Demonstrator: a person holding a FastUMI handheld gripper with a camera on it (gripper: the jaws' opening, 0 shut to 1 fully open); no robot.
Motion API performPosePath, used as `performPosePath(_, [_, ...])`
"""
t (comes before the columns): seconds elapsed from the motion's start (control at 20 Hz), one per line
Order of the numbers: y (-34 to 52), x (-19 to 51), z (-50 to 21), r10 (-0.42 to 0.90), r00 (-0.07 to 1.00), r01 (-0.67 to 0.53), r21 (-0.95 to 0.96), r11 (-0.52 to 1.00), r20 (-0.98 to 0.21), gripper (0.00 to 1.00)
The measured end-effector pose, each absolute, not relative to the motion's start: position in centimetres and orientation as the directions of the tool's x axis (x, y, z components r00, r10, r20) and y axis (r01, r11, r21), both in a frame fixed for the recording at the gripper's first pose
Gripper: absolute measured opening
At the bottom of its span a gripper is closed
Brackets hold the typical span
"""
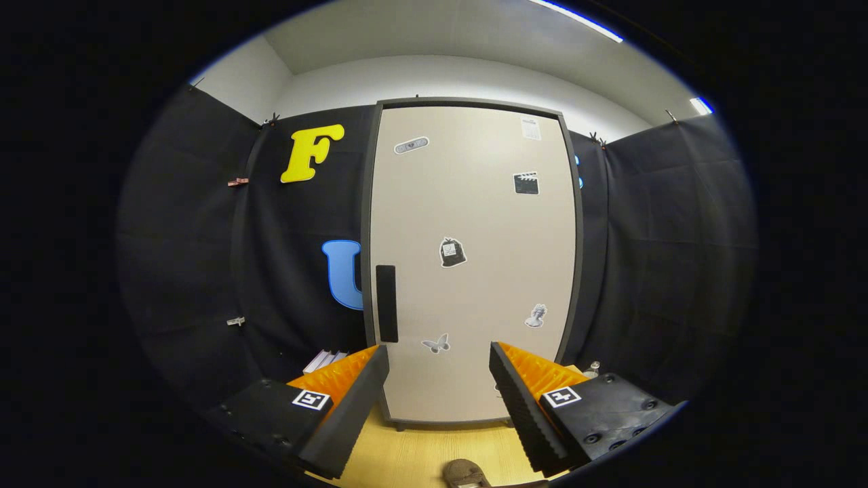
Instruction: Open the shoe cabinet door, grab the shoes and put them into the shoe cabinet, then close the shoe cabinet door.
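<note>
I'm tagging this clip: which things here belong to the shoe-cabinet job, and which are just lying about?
Job:
tall beige shoe cabinet door, shut
black vertical door handle
brown shoe
open orange-and-black gripper, jaws apart, empty

Lying about:
white flat pieces beside the cabinet
small clear bottle

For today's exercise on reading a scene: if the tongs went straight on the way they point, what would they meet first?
Probably the shut cabinet door, low down near the butterfly sticker. The open tongs hold nothing; the gap ahead looks free, though depth is hard to judge.
</note>
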State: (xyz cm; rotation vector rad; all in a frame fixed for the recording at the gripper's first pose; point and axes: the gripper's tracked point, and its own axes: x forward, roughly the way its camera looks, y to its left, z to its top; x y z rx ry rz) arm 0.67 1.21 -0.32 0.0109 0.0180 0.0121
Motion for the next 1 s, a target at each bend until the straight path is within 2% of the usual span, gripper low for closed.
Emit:
performPosePath(0.55, [6.8, 8.2, -0.5, 0.101, 0.994, -0.099, 0.055, 0.994, -0.037, 0.98])
performPosePath(1.0, [7.9, 15.5, -1.3, 0.075, 0.997, -0.073, 0.047, 0.996, -0.026, 0.98])
